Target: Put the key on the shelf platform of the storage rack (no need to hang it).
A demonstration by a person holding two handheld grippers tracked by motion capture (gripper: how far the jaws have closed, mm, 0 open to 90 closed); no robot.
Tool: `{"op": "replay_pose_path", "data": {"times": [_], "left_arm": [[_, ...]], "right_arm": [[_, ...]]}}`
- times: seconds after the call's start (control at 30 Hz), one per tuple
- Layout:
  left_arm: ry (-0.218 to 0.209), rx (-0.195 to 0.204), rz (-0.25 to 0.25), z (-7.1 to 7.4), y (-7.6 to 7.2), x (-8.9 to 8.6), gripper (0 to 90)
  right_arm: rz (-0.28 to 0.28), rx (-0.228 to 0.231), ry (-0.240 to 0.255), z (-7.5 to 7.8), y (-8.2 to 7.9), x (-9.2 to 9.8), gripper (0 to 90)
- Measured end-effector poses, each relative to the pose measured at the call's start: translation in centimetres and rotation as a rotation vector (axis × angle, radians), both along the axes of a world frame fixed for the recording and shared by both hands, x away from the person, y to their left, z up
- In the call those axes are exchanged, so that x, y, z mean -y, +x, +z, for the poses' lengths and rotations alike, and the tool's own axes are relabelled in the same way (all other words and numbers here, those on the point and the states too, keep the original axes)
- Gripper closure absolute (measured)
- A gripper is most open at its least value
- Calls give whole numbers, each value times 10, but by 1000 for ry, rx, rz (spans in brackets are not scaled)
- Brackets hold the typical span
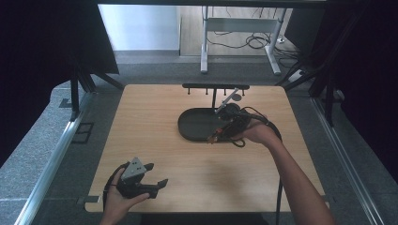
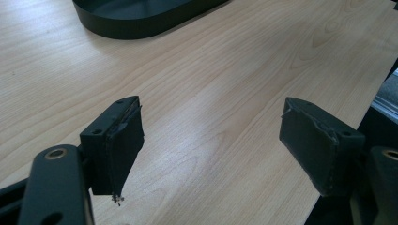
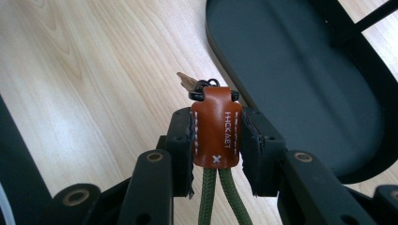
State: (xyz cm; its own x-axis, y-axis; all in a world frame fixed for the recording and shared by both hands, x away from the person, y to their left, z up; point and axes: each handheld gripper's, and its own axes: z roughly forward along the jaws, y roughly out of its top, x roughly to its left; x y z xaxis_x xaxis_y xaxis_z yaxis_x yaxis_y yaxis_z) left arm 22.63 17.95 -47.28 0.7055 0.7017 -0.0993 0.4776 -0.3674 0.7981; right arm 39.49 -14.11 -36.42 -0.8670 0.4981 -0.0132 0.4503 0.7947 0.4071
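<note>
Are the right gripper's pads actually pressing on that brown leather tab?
Touching. In the right gripper view, the right gripper has both pads pressed flat against the sides of the brown leather tab, with no gap on either side.

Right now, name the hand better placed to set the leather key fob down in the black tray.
Right. Its gripper is shut on the leather key fob beside the black tray; the left gripper is open near the table's front edge.

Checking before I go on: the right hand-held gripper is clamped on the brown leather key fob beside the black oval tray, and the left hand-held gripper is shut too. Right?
Not quite. The left hand-held gripper is open: the left gripper view shows its jaws wide apart over bare table. The rest holds: the right hand-held gripper is clamped on the brown leather key fob beside the black oval tray.
</note>
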Motion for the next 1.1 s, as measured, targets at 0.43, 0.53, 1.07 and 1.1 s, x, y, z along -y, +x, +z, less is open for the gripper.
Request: {"op": "replay_pose_path", "data": {"times": [0.43, 0.53, 1.07, 1.1], "left_arm": [[3, -5, -6, -1, 0, 2, 221], [1, -4, -7, -1, 0, 2, 221], [2, -6, -5, -1, 1, 0, 221], [2, -5, -5, -1, 1, 0, 220]], "right_arm": [[-35, 1, 21, 4, 17, 4, 662], [-40, 2, 19, 4, 19, 4, 662], [-41, 6, 1, 6, 36, 0, 662], [-44, 4, 5, 6, 37, -1, 662]]}}
